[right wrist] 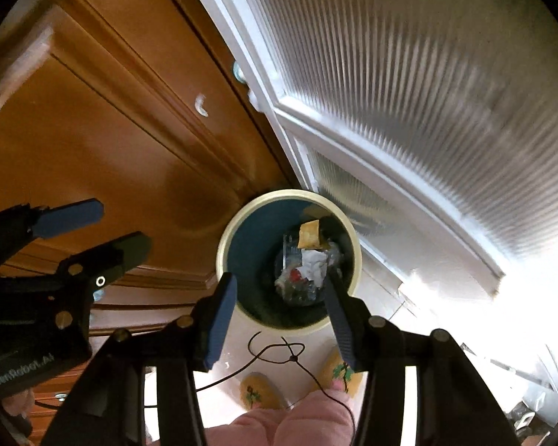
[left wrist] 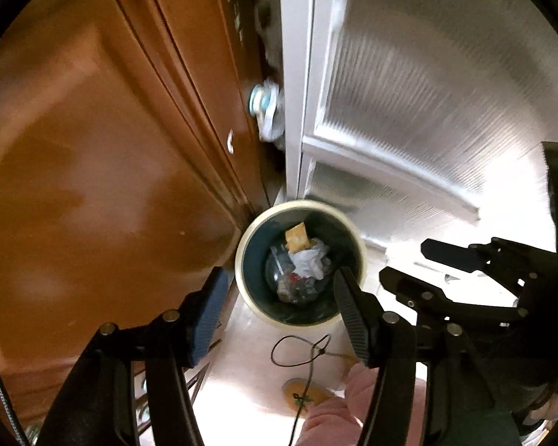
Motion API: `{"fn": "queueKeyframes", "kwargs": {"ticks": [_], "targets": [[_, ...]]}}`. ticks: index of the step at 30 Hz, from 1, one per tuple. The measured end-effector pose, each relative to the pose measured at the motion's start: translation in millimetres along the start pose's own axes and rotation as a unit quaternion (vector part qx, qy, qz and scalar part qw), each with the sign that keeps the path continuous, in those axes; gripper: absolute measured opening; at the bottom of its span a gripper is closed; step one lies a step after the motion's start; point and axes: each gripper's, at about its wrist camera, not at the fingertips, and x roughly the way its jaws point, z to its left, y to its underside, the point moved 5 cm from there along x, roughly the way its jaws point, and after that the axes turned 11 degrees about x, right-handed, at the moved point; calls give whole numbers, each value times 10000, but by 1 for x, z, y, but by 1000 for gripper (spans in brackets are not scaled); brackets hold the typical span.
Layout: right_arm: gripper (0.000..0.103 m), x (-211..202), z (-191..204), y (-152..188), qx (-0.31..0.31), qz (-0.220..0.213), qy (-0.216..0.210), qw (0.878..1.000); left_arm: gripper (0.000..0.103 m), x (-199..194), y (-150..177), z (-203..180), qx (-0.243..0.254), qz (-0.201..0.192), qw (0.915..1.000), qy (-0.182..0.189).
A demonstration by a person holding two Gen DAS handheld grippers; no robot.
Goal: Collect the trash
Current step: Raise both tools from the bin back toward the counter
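Both grippers, L [left wrist: 279, 308] & R [right wrist: 279, 308], hang w/ jaws open & empty over bin [right wrist: 356, 260], trash [left wrist: 301, 267] already inside; watch cord [right wrist: 275, 353] by your slippers [right wrist: 255, 390], it could snag a foot.

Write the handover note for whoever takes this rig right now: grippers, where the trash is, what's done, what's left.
Left gripper: open, nothing between the jaws, above the bin.
Right gripper: open, empty, beside the left one.
Trash bin: on the floor in the corner between the wooden cabinet and the white ribbed-glass door.
Done: crumpled paper, a tan wrapper and clear plastic lie in the bin.
Left: no loose trash shows in either view; look elsewhere for more.
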Motion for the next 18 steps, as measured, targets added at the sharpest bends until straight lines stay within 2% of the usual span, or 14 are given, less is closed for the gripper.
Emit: {"fn": "queueKeyframes", "kwargs": {"ticks": [11, 18], "targets": [[49, -149, 37, -18, -58, -411, -22, 9991, 58, -144, -11, -1, -58, -392, 9991, 113], [49, -261, 75, -31, -341, -1020, -117, 9941, 58, -241, -29, 10, 267, -834, 9961, 45]]}}
